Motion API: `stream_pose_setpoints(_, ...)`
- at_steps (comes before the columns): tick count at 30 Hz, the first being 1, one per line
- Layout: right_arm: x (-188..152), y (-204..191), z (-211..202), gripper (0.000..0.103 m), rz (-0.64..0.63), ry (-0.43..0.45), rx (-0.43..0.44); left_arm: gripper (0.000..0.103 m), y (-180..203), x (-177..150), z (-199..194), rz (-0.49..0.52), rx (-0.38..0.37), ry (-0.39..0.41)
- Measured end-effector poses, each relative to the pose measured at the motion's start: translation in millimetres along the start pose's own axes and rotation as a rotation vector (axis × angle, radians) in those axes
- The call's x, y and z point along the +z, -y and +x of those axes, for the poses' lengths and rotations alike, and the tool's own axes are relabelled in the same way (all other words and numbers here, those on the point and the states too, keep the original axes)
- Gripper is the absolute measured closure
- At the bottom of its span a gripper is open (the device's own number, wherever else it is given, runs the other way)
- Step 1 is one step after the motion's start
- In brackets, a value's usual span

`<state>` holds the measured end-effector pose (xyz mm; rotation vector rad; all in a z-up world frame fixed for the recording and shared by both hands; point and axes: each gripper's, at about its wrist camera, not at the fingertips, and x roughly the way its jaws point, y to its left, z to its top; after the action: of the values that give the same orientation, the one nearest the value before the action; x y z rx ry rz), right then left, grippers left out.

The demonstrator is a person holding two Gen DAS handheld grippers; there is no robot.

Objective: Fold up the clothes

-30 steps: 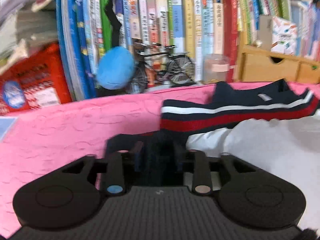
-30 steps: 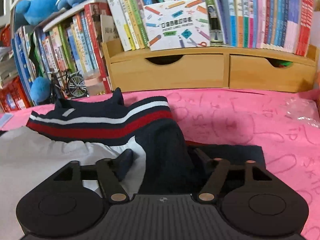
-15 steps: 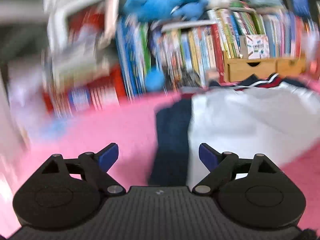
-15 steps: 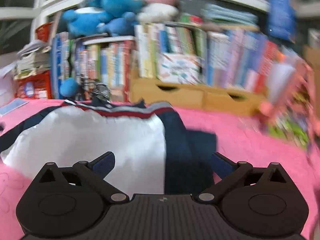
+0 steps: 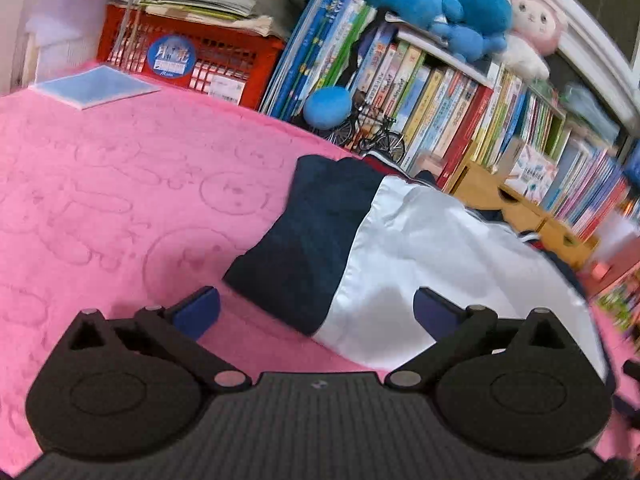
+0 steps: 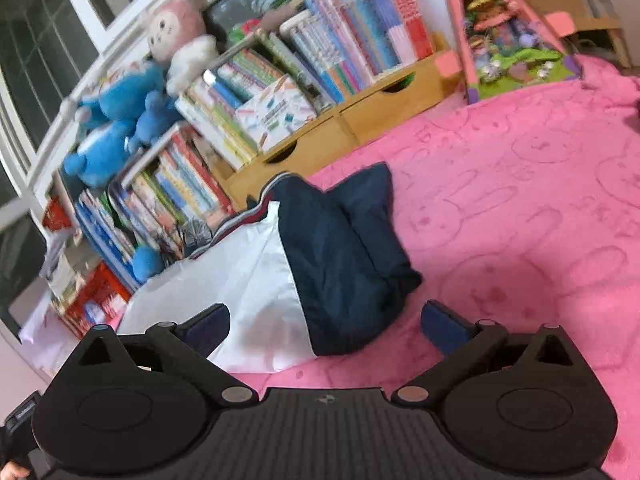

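Fabric of two kinds makes up the garment [image 5: 420, 248]: a smooth, faintly shiny white panel with soft creases, and matte navy sleeves folded inward along each side. It lies flat on the pink blanket [image 5: 120, 200], straight ahead of both claws. A red, white and navy striped band [image 6: 240, 222] edges its far end, nearest the shelves.

From the left wrist view, the left gripper [image 5: 316, 310] stands wide, holding nothing, its blue pads [image 5: 198, 308] spread so that the navy sleeve's near corner and the white hem show between them. The hem lies just ahead of the fingers, apart from them. To this claw's left the blanket runs bare and plush, embossed with rabbit outlines, out to a pale blue sheet [image 5: 96, 86] lying flat near a red crate [image 5: 192, 60].

From the right wrist view, the right gripper [image 6: 326, 322] is likewise spread wide and empty; the folded navy sleeve [image 6: 344, 264], bulky and rounded at its near end, sits between and just beyond its fingers. To its right a broad stretch of pink blanket lies open.

Beyond the garment's far edge stand a wooden drawer unit [image 6: 340, 128], close rows of upright books [image 5: 432, 100], a small model bicycle [image 5: 368, 136] and blue plush toys [image 6: 116, 120].
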<state>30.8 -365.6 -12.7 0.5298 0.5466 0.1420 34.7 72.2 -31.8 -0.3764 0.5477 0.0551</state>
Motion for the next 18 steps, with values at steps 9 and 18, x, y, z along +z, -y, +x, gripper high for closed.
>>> stream_pose_setpoints(9,-15.8,-10.1,-9.2,0.000,-0.070,0.018,-0.036,0.000,11.4,-2.3,2.4,0.071,0.062,-0.024)
stream_pose_setpoints(18,4.6,-37.9,26.3,0.002,-0.230,-0.125,-0.034,0.084,-13.2,12.3,5.7,-0.161,0.014,0.008)
